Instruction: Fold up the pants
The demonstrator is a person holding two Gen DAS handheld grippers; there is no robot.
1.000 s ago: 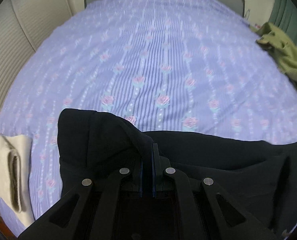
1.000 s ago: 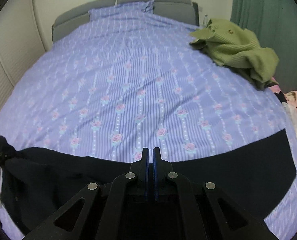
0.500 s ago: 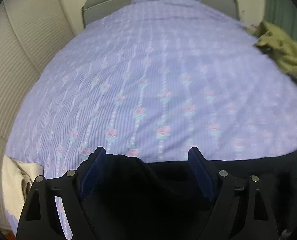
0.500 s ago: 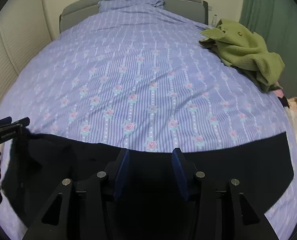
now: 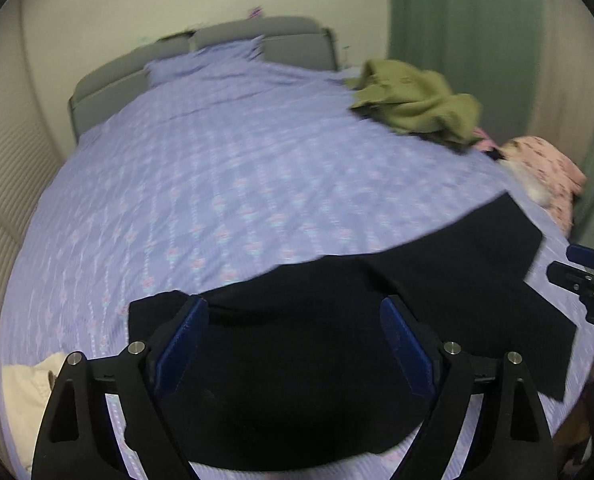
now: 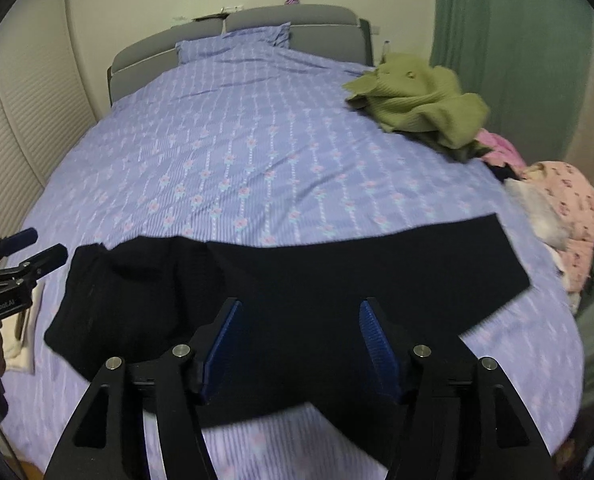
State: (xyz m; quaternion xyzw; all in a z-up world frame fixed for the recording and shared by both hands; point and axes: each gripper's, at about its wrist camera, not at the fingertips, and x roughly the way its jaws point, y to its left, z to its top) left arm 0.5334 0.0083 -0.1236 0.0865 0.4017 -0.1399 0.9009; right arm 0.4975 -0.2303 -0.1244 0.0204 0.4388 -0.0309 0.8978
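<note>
On the lilac rose-striped bedspread (image 6: 257,152) the black cloth pants (image 6: 297,280) lie spread at the near edge, legs splayed and no fold apparent, so folding seemingly remains, with left gripper (image 5: 293,344) and right gripper (image 6: 297,344) both gaping empty above them.

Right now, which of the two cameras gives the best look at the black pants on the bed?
The right wrist view: the black pants lie sharp and nearly whole across the bed, waist left, legs right. The left wrist view shows the same pants blurrier and closer, their near part behind the open left hand-held gripper.
</note>
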